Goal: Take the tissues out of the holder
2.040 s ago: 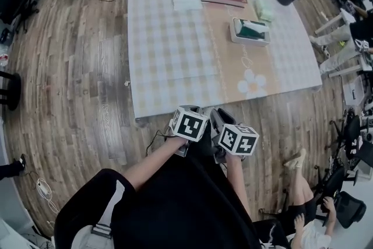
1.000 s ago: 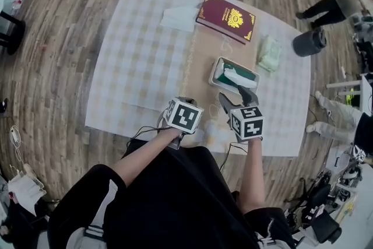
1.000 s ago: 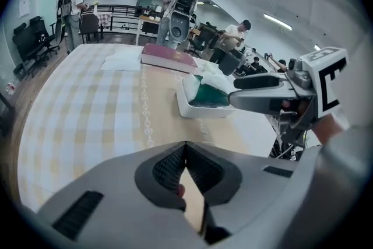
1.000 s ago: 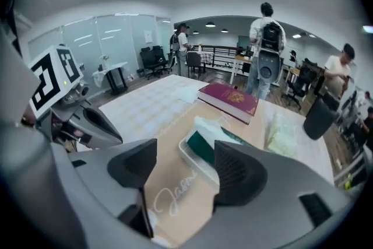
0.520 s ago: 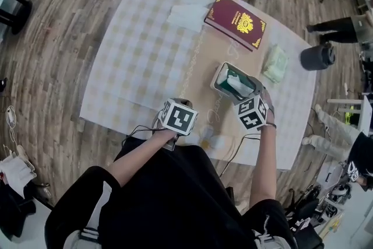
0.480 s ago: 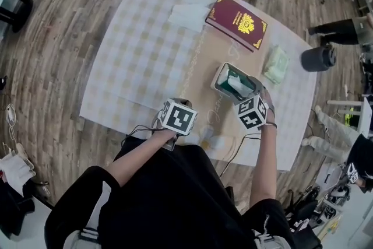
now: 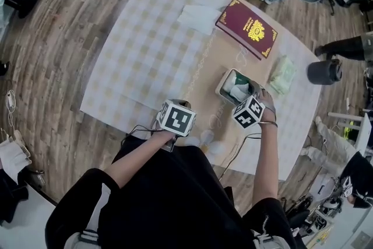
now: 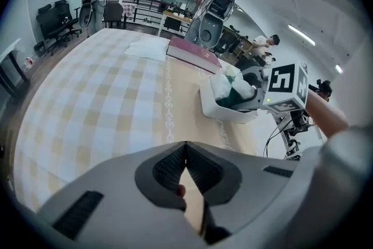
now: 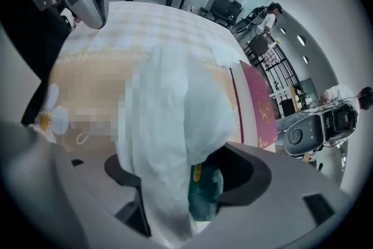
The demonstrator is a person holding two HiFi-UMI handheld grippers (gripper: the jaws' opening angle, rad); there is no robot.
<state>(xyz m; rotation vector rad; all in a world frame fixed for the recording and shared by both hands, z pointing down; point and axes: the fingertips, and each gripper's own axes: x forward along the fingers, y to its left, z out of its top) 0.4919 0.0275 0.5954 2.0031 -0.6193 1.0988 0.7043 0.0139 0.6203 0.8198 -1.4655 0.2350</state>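
Observation:
A white tissue holder [image 7: 224,86] stands on the table's right half, with a white tissue [image 7: 238,90] sticking up over a green pack inside it. My right gripper [image 7: 247,92] reaches into the holder from the near side. In the right gripper view its jaws stand wide apart around the tissue [image 9: 175,125], with the green pack [image 9: 205,192] beneath. My left gripper [image 7: 175,118] hovers at the table's front edge, jaws shut [image 8: 186,146] on nothing. From there the holder [image 8: 224,116] and right gripper [image 8: 252,83] show ahead to the right.
A maroon book [image 7: 246,27] and a folded white sheet [image 7: 198,18] lie at the far side of the checked tablecloth [image 7: 145,55]. A pale green pack [image 7: 282,74] lies right of the holder. A dark bin [image 7: 325,72] and people stand beyond the table.
My right gripper has travelled forward from the table's front edge into the holder, and its jaws now stand around the tissue. The left gripper has stayed at the front edge.

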